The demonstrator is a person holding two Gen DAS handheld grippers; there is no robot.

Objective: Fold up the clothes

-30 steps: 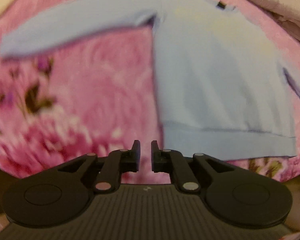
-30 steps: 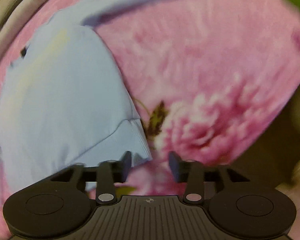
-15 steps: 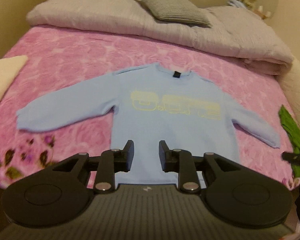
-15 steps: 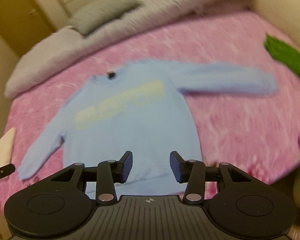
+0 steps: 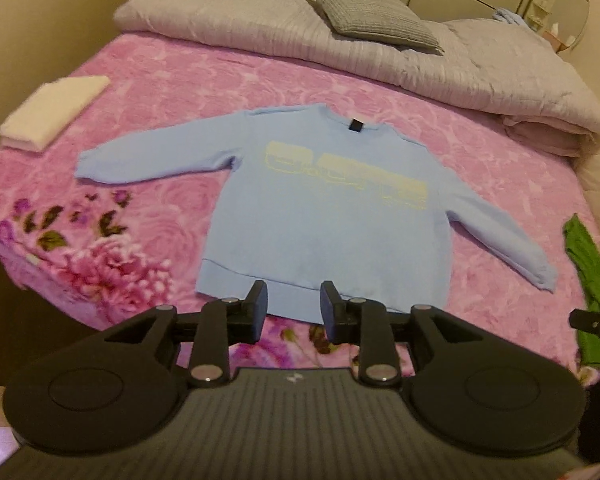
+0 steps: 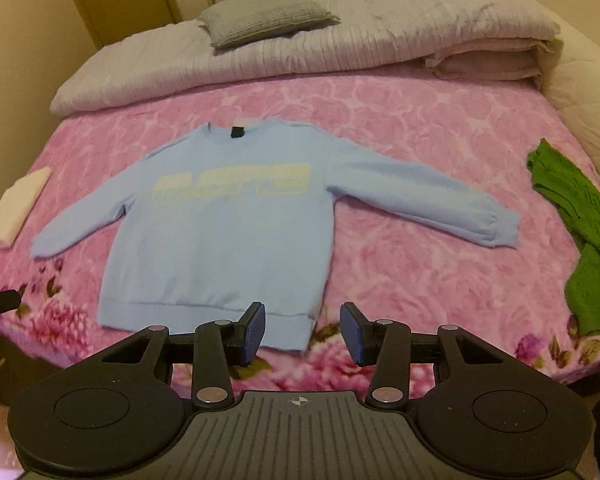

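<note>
Clearly, the blue sweatshirt lies spread flat ahead of and below both claws, ready for folding, so the left gripper, jaws opening, and right gripper, jaws apart, hold nothing.

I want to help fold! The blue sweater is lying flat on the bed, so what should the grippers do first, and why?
Probably bring the left gripper, its jaws opening and empty, down to the sleeve cuff on its side and fold that sleeve across the chest. The blue sweater already lies flat, front up, both sleeves spread out, and the right gripper is open and empty too.
</note>
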